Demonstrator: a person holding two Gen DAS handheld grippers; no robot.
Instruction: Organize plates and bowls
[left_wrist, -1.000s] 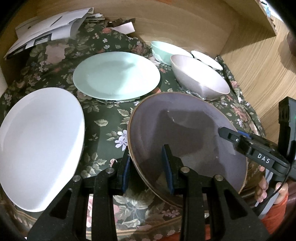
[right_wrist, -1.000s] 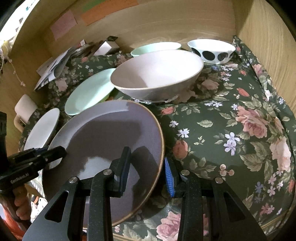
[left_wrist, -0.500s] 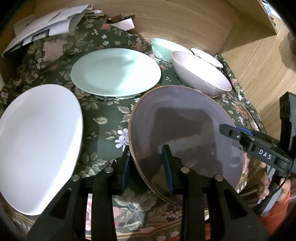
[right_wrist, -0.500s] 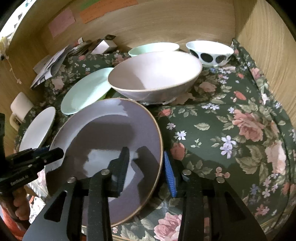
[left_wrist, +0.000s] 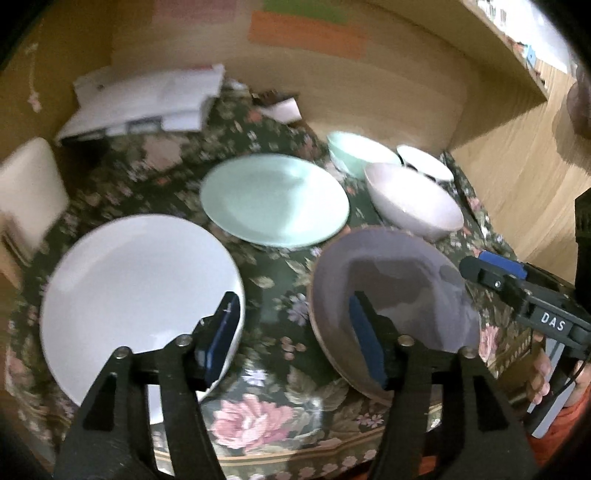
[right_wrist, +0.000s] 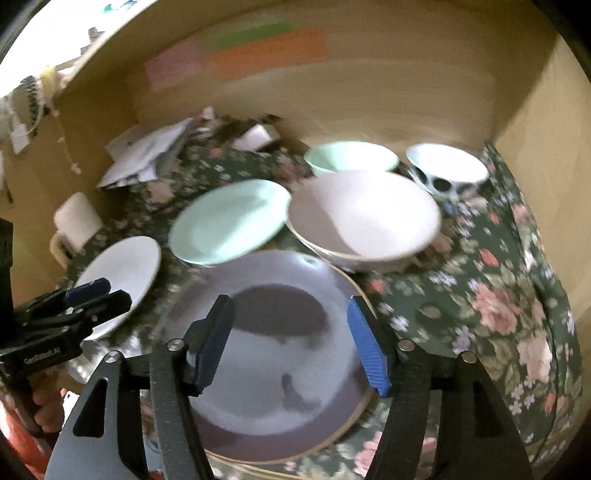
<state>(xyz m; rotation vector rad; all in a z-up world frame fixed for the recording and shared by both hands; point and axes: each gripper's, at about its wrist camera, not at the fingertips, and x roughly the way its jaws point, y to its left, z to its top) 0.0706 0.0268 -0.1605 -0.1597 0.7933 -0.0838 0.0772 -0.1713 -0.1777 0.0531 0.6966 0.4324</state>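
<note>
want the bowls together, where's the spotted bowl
Spotted bowl sits at the back right of the cloth, beside the green bowl and behind the pink bowl.

My left wrist camera looks steeply down and forward along its jaws, close above the surface's near edge. My right wrist camera does the same from farther right. Both share the purple plate (left_wrist: 399, 295) (right_wrist: 280, 354) at lower centre, and each catches the other gripper at its frame edge.

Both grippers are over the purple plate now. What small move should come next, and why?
Probably lift both away and reach for the mint plate. The purple plate lies flat on the cloth, and the left gripper and right gripper are opening, pads clear of its rim.
</note>
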